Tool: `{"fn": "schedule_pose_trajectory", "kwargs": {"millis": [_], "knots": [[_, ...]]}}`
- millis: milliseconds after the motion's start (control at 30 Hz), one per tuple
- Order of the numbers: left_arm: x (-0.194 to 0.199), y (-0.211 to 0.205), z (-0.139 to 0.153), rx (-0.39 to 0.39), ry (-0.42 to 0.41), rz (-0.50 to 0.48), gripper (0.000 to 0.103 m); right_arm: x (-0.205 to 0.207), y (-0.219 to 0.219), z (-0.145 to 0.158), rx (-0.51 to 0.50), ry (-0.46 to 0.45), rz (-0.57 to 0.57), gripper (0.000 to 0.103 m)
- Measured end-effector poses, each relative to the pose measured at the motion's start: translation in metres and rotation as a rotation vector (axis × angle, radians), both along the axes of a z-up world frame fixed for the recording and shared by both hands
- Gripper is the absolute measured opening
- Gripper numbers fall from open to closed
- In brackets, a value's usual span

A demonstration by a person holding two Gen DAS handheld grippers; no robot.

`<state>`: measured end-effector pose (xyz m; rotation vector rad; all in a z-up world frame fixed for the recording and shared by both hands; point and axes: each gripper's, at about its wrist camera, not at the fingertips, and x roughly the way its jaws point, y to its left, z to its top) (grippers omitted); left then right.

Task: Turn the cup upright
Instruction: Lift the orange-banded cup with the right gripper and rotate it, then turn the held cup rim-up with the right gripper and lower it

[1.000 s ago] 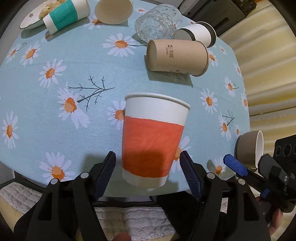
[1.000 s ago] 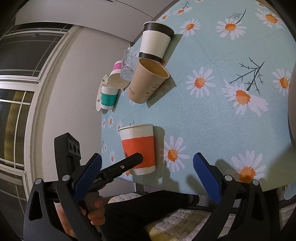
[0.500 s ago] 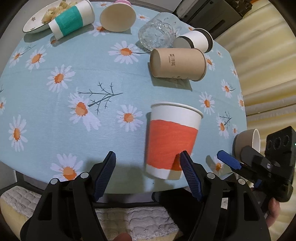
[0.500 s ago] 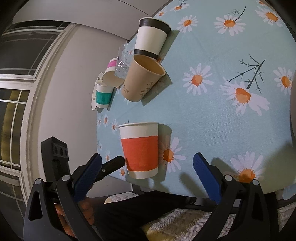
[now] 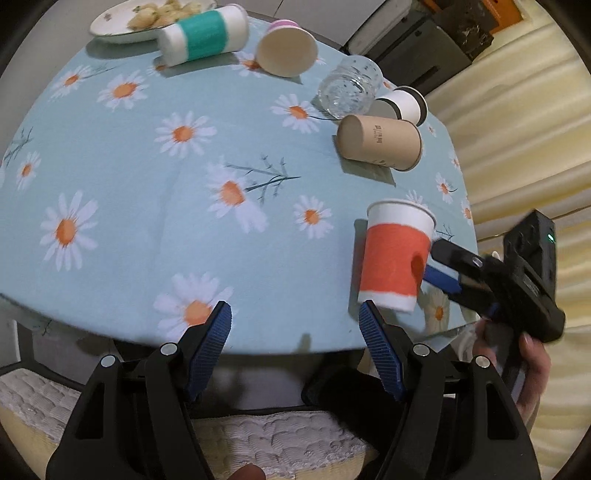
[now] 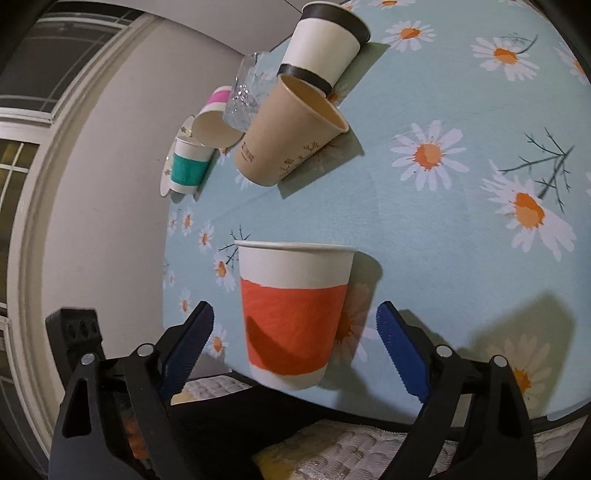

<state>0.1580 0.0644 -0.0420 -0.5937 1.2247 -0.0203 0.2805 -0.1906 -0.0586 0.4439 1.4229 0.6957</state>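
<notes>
- The left gripper, black with ribbed blue pads, has its jaws spread wide and empty just off the near table edge; only its right pad tip comes close to the base of the nearest cup.
- The right gripper also holds nothing, jaws wide, with the white paper cup with an orange band standing straight ahead between its pads and touching neither.
- That orange-banded cup stands rim up near the front right edge of the round table under a pale blue daisy-print cloth; its long axis is vertical, so this one looks done.
- The right gripper is clearly the nearer tool to it; the left sits off to its side.
- Further back lies a plain brown paper cup on its side, long axis running across the table, mouth toward the right gripper's side. It seems the nearest cup not yet upright, and a grasp would need to close across its wall.
- Just behind it lie a white paper cup with black bands and a clear cut-glass tumbler.
- Farthest are a pink-rimmed cup, a teal-banded cup and a white plate with food, all tipped cups on their sides.
</notes>
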Motion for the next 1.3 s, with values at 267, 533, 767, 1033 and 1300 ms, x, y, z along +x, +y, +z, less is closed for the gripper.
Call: {"fn": "schedule_pose_trajectory", "kwargs": {"millis": [267,533,767,1033,1300], "knots": [[-0.036,0.013,-0.001,-0.049,-0.081,0.020,0.070,0.007,0.019,-0.001,-0.040,-0.025,0.037,0.076],[-0.041,0.016,-0.021,-0.143,-0.114,0.031,0.070,0.013,0.036,-0.006,-0.023,-0.014,0.076,0.066],[-0.037,0.017,-0.025,-0.172,-0.143,0.016,0.070,0.012,0.037,-0.005,-0.027,-0.036,0.086,0.064],[-0.039,0.023,-0.022,-0.191,-0.185,0.013,0.070,0.004,0.024,0.010,0.002,-0.097,0.064,0.064],[-0.045,0.026,-0.013,-0.261,-0.276,0.001,0.070,-0.042,0.015,0.061,0.015,-0.439,-0.018,0.064]]}}
